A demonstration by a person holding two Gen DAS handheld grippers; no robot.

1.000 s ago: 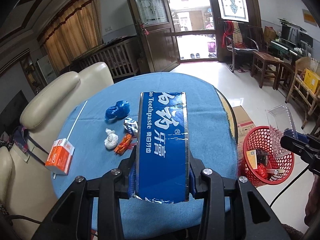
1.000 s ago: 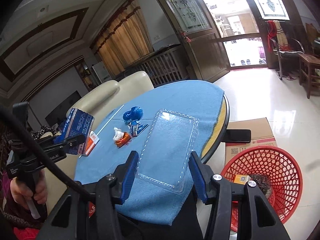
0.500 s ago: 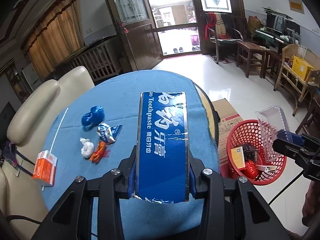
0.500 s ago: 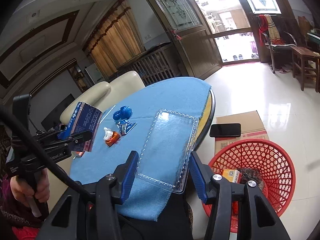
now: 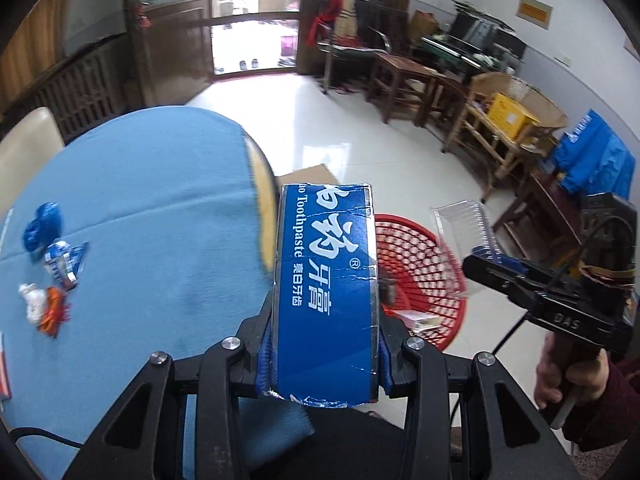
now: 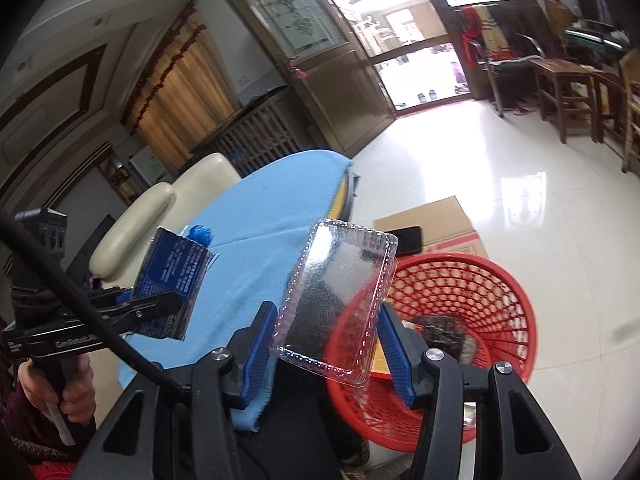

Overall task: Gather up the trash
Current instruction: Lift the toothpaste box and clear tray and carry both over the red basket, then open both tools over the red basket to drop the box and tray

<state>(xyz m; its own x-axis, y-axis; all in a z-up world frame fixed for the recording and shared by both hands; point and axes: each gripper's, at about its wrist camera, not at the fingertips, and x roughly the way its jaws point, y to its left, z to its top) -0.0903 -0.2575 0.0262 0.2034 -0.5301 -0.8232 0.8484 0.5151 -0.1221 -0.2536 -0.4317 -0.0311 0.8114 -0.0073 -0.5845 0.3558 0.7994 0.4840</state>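
two pieces held: toothpaste box (image 5: pixel 326 300) and clear plastic tray (image 6: pixel 340 304), both over the red basket (image 6: pixel 460 320) rim
handling: both look light; box crushable card, tray thin, slippery, springy; best pinched across the short sides
left gripper (image 5: pixel 324 344): clamped on the box's near end
right gripper (image 6: pixel 328 344): closed across the tray's lower half
table (image 5: pixel 160 208): small wrappers (image 5: pixel 60 260) left
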